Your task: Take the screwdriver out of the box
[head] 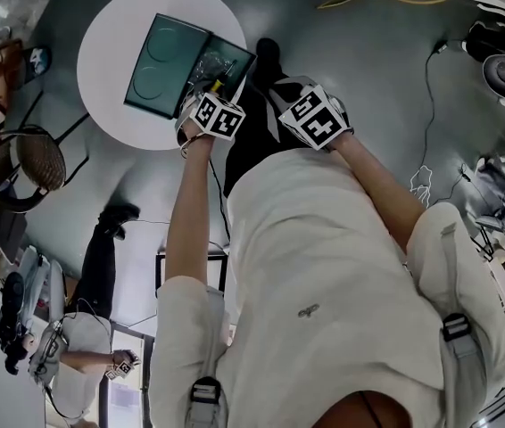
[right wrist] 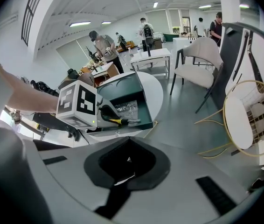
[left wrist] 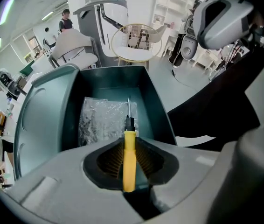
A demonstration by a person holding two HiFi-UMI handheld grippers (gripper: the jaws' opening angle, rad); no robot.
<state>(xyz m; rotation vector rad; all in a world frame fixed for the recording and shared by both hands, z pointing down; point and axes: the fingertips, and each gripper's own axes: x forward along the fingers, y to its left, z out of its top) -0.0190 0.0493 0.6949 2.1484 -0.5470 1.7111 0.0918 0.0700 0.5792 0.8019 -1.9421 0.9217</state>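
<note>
In the head view, the left claw (head: 210, 86) is reaching over the open dark green plastic box (head: 159, 61) on the round white worktop (head: 110, 34). In the left gripper view, its jaws are pinching the yellow-handled screwdriver (left wrist: 129, 157), its tip pointing over a crinkled clear bag (left wrist: 101, 120) inside the box. In the right gripper view, the right claw (right wrist: 128, 161) is hovering off to the side, jaws drawn together and empty.

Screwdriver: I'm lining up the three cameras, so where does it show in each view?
Head view: upper middle, screwdriver at the tip of the left gripper, over the box.
Left gripper view: centre, its yellow handle clamped between the jaws.
Right gripper view: left of centre, over the box.
Shared landmark: the dark green box.
</note>
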